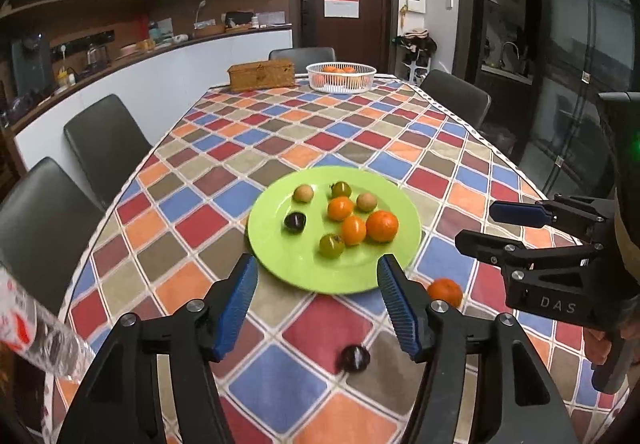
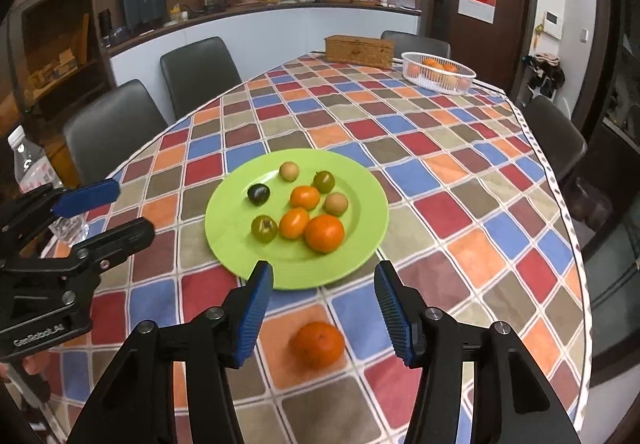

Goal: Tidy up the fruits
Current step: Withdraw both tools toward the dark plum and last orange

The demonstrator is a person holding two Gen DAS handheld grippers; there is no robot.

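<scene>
Left wrist view: bench (image 1: 208, 219) w/ checked cloth carries green plate (image 1: 280, 244) holding 8 fruits. Left claw (image 1: 318, 308) spread, empty, above dark plum (image 1: 354, 358). Right claw (image 2: 324, 314) spread, empty, above loose orange (image 2: 319, 344), just off plate.

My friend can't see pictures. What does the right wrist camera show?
A green plate holding eight small fruits sits on a checkered tablecloth. Nearer the camera, one loose orange lies on the cloth beneath the right gripper, whose blue fingers are open and empty.
</scene>
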